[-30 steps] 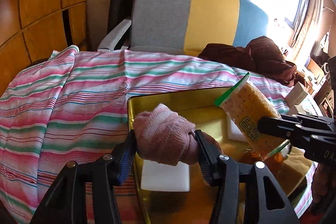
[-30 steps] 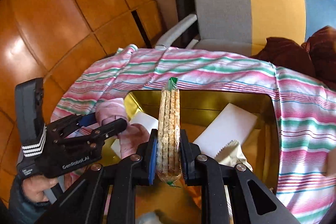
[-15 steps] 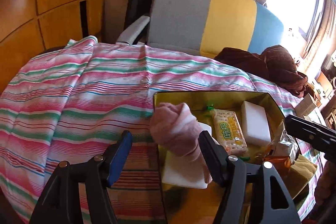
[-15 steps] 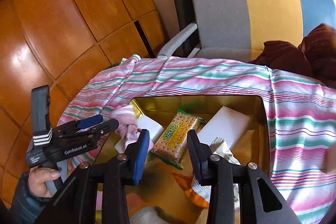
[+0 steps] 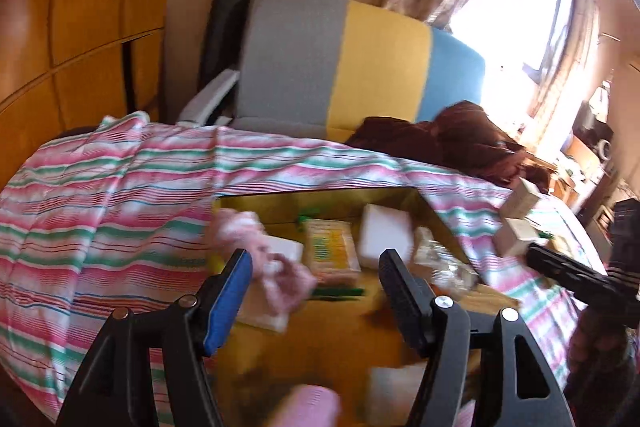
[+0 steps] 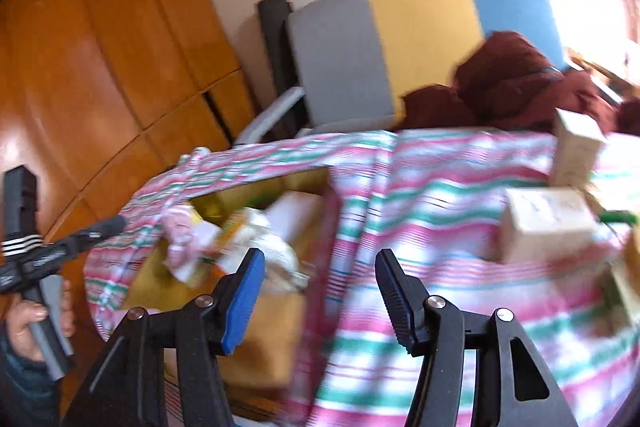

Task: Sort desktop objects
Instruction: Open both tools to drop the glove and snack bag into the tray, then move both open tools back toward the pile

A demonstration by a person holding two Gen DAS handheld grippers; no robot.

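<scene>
You are holding both the left tool [image 5: 316, 279] and the right tool [image 6: 320, 283] wide open and empty, so be turning the right one squarely toward the pale cardboard box [image 6: 548, 227] lying on the striped surface [image 6: 432, 211] right of the gold tray [image 6: 316, 183].

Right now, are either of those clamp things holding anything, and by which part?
Nothing is held. The left tool and the right tool are both open and empty; the pink glove and cracker pack lie in the gold box.

Blurred box contents [image 6: 256, 239], cracker lettering [image 5: 330, 247].
</scene>
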